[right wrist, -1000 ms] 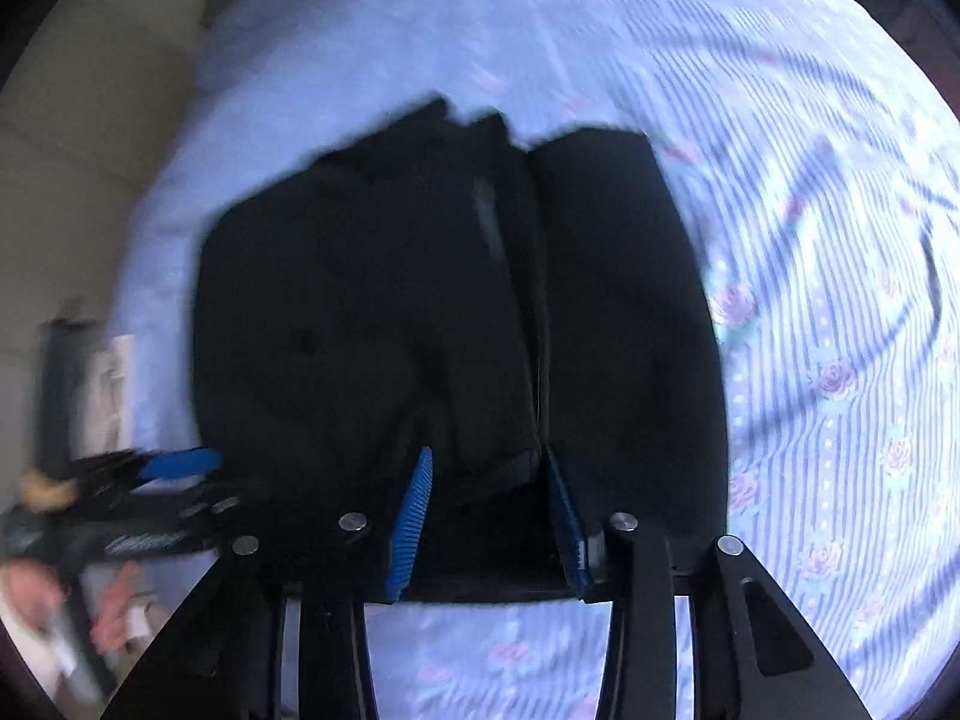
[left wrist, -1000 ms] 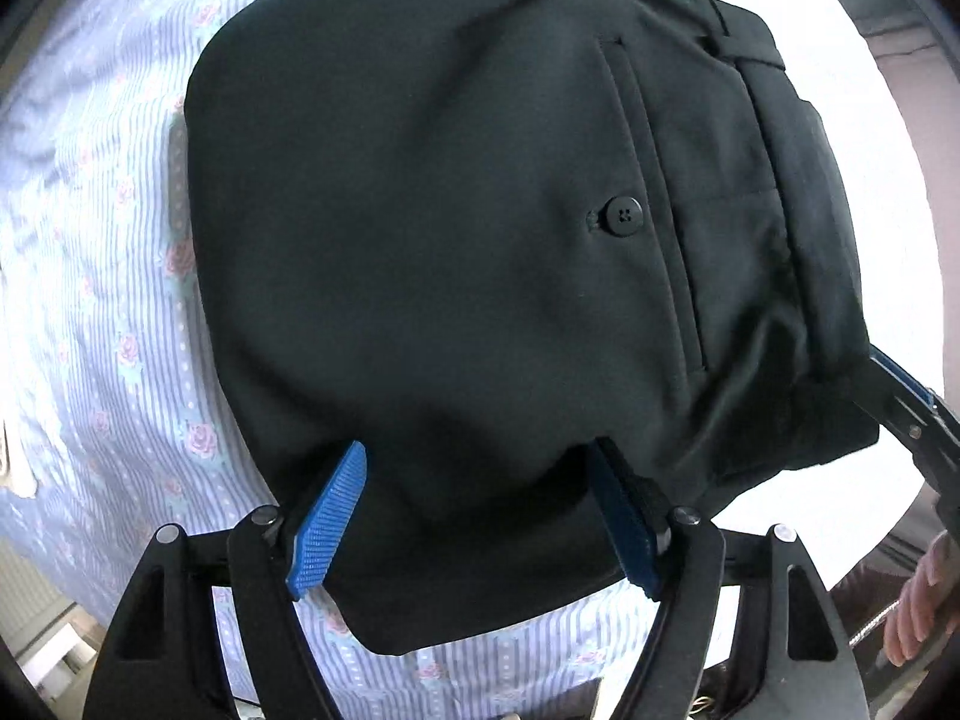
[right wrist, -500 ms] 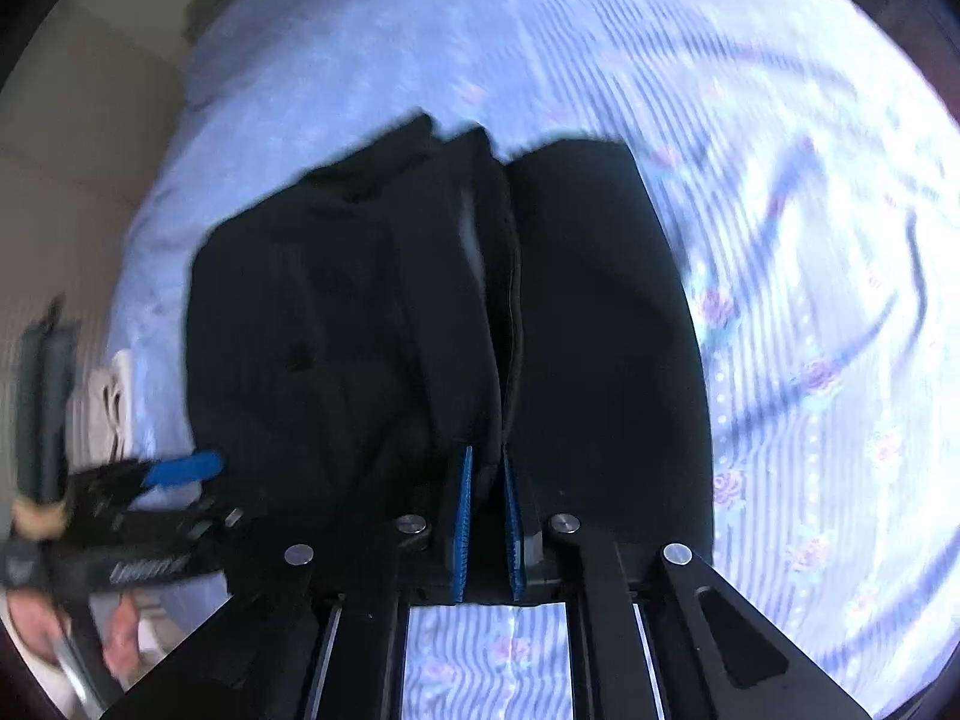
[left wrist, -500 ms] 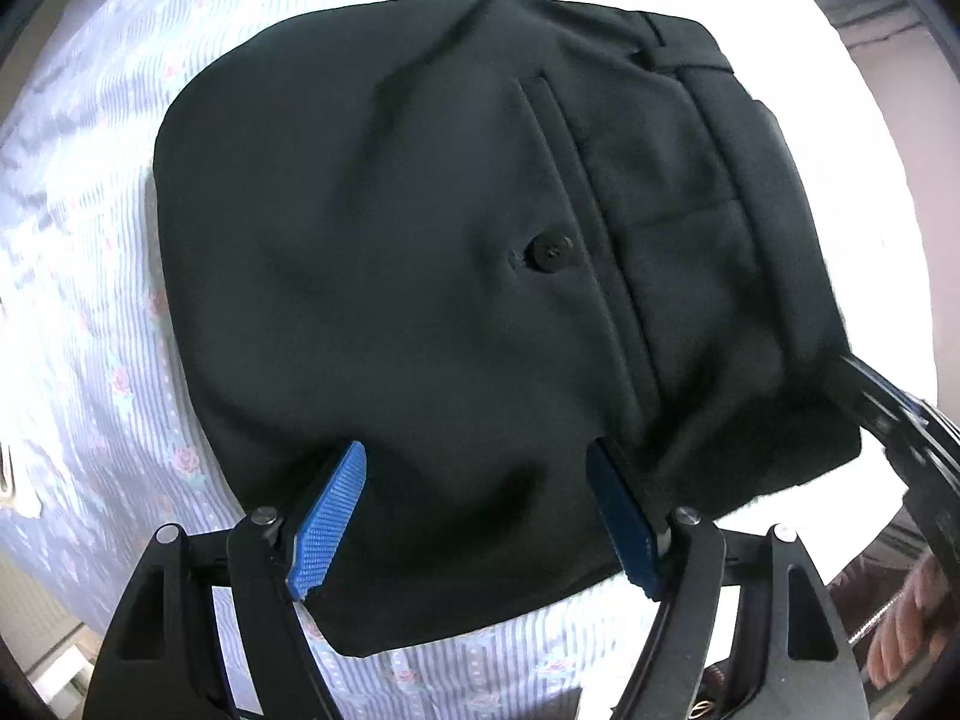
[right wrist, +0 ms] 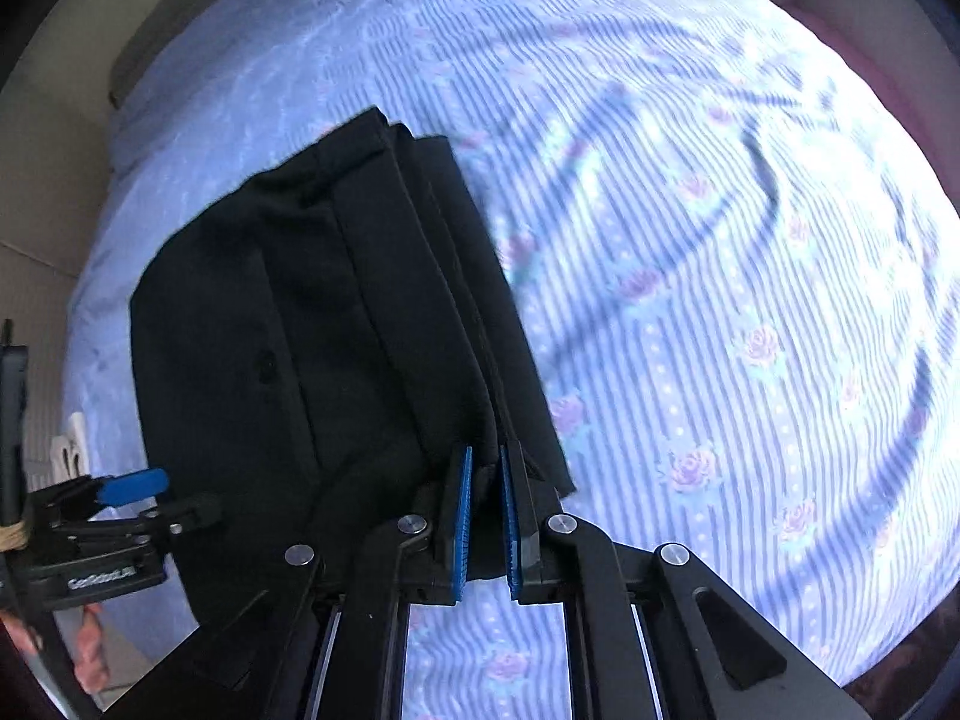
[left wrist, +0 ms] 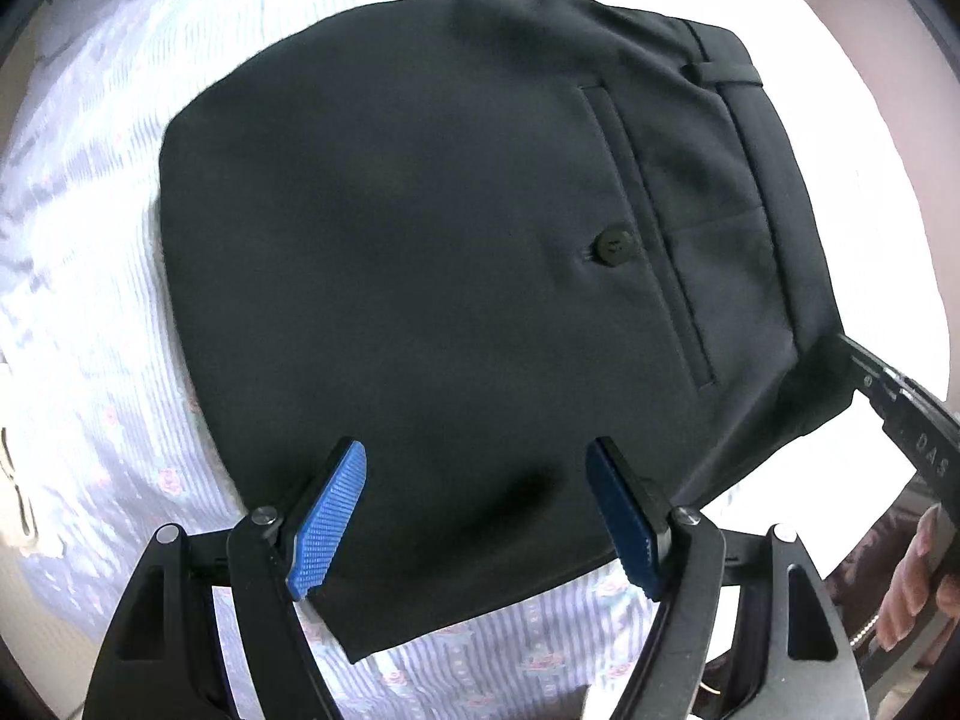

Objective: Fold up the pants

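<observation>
We have the pants [left wrist: 456, 276] folded into a compact stack on the bed [right wrist: 720, 300]. Our right claw [right wrist: 485, 516] pinches the waistband edge at six o'clock; left claw [left wrist: 477, 516] gapes wide. Little remains, seemingly.

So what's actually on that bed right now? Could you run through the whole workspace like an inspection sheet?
Surface: bedsheet, pale blue stripes with pink roses, wrinkled.
Job's things: black pants folded into a compact stack, back pocket button facing up.
Clutter: nothing seen on the sheet apart from the pants.
Grippers: left tongs open, blue pads spread over the near edge of the pants; right tongs closed on the waistband-side edge of the stack.
Cables: nothing seen.
Surroundings: beige wall beyond the bed; the person's fingers partly visible.
</observation>
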{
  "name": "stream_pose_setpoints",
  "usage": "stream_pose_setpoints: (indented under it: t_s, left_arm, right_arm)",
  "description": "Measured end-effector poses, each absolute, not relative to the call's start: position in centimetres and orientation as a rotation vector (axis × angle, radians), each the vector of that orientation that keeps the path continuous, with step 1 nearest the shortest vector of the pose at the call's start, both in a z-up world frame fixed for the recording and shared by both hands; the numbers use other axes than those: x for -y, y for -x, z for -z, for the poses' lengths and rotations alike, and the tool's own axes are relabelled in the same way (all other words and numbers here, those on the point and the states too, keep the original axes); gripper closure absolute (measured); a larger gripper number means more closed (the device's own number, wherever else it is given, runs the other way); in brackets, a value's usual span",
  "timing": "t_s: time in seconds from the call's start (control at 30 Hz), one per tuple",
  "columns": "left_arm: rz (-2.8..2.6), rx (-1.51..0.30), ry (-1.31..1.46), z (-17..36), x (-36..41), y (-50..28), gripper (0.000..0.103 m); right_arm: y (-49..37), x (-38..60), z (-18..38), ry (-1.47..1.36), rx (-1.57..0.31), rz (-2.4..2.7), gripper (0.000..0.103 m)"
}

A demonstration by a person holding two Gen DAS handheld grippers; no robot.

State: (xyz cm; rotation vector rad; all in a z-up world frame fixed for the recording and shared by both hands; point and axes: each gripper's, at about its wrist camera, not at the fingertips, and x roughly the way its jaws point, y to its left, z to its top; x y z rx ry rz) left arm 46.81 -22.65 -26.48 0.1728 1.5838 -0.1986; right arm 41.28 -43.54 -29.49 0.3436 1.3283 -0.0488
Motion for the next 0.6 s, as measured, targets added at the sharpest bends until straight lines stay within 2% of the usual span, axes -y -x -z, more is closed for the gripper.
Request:
stream_pose_setpoints:
  t_s: [0.33, 0.43, 0.5, 0.57, 0.6]
  left_arm:
    - [0.145, -1.549, -0.168, 24.6, 21.5, -45.5, 0.025]
    - [0.11, -1.491, -0.177, 23.3, 20.6, -44.3, 0.019]
    - [0.098, -1.448, -0.165, 22.1, 20.1, -43.2, 0.017]
    - [0.078, -1.413, -0.149, 21.3, 19.2, -41.7, 0.017]
    - [0.075, -1.401, -0.136, 21.7, 18.2, -40.4, 0.017]
  right_arm:
    - [-41.0, 44.9, 29.8, -0.284, -1.368, 0.127, 0.091]
    - [-40.1, 44.7, 28.3, -0.277, -1.333, 0.172, 0.07]
    - [-38.8, 44.9, 26.3, -0.283, -1.277, 0.221, 0.04]
    - [-37.6, 45.0, 24.9, -0.306, -1.23, 0.242, 0.03]
    - [-36.9, 44.9, 24.3, -0.314, -1.214, 0.236, 0.029]
